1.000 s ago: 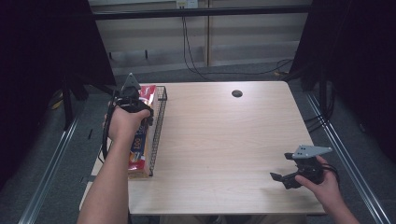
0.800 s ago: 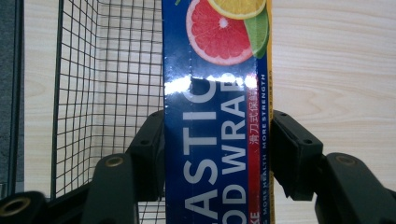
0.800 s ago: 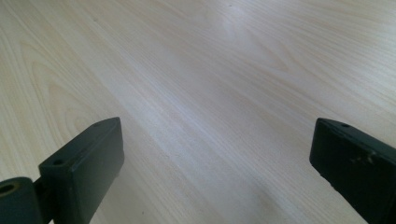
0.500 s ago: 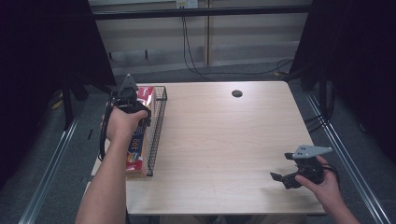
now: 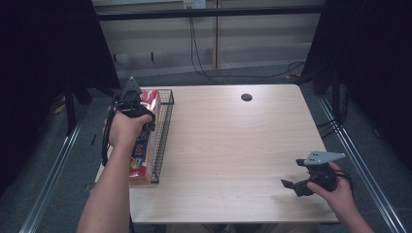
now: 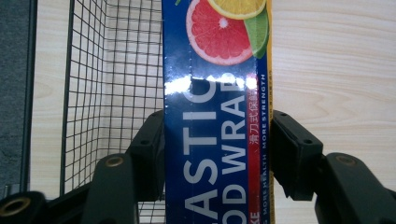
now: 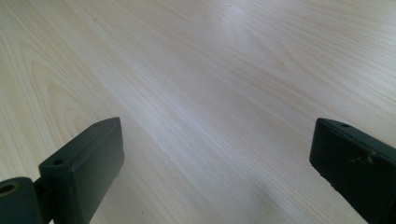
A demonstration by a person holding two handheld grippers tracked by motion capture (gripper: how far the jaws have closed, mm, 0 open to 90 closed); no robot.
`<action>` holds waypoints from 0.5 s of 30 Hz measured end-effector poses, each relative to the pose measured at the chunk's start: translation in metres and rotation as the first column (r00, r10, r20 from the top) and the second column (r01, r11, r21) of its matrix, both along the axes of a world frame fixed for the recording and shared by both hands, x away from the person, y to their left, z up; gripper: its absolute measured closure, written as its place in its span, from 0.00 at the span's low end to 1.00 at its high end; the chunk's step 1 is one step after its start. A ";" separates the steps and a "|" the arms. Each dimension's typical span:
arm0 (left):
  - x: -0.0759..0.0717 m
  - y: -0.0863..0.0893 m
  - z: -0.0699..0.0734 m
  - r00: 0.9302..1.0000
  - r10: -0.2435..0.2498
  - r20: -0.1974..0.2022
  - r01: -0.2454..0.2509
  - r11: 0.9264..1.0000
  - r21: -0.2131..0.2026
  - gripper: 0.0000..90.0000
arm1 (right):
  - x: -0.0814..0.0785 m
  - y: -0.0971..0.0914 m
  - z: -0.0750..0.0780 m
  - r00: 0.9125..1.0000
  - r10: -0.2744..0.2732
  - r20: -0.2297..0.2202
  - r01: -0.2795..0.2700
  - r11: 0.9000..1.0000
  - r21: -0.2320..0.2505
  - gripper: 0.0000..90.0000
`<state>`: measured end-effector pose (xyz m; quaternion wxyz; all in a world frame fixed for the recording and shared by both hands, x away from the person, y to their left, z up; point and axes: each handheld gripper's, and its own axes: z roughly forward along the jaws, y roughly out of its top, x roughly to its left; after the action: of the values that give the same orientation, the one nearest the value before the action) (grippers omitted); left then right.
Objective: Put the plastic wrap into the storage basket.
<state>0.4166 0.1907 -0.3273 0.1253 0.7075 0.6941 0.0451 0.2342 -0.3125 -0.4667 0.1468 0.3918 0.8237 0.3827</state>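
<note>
high view shows the pale wooden table as the largest thing, set on a grey floor with dark curtains at both sides and cables trailing along the back wall. a small dark round spot sits near the far edge of the tabletop. along the table's left edge stands a long black wire basket, running from far to near.

inside that basket lies a long plastic food wrap box, blue with a red end and fruit printed on it, stretched along the basket's length. the person's left forearm comes up from the bottom edge, and the left hand holds the left gripper over the far part of the box.

left gripper view looks straight down the box: white lettering, a grapefruit slice and a lime wedge on blue card. the two black jaws sit one on each long side of the box and press against it, so the tongs are pinching the box. the basket's mesh shows to one side, bare tabletop to the other.

at the near right corner of the table the right hand holds the right gripper low over the wood, well apart from the basket. right gripper view shows its jaws spread wide with nothing but wood grain between them.
</note>
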 end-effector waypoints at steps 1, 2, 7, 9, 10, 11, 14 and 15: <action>0.000 0.000 0.000 1.000 0.000 0.001 0.000 1.000 0.000 0.49 | 0.000 0.000 0.000 1.000 0.000 0.000 0.000 1.000 0.001 0.03; 0.000 0.001 0.000 1.000 -0.006 0.000 0.006 1.000 0.001 0.49 | 0.000 0.000 0.000 1.000 0.001 0.000 -0.001 1.000 0.001 0.03; 0.001 0.004 -0.003 1.000 -0.005 -0.001 0.005 1.000 0.000 0.49 | 0.000 0.000 0.000 1.000 -0.001 0.004 0.001 1.000 0.000 0.03; 0.002 0.006 -0.005 1.000 -0.010 -0.005 0.010 1.000 0.004 0.49 | 0.000 0.000 0.000 1.000 0.001 0.001 -0.001 1.000 -0.001 0.03; 0.002 0.006 -0.005 1.000 -0.001 -0.005 0.001 1.000 0.000 0.49 | 0.000 0.000 0.000 1.000 -0.003 0.003 0.003 1.000 -0.005 0.03; 0.003 0.007 -0.006 1.000 -0.005 -0.004 0.005 1.000 0.002 0.49 | 0.000 0.000 0.000 1.000 -0.003 0.003 0.003 1.000 -0.006 0.03; 0.005 0.009 -0.010 1.000 -0.004 -0.003 0.004 1.000 -0.001 0.49 | 0.000 0.001 0.000 1.000 -0.003 0.000 0.003 1.000 -0.003 0.03; 0.005 0.010 -0.011 1.000 -0.001 -0.002 0.001 1.000 -0.002 0.49 | 0.000 0.001 0.000 1.000 -0.002 0.000 0.002 1.000 -0.003 0.03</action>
<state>0.4216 0.2005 -0.3387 0.1253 0.7076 0.6940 0.0440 0.2344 -0.3118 -0.4671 0.1476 0.3925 0.8239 0.3813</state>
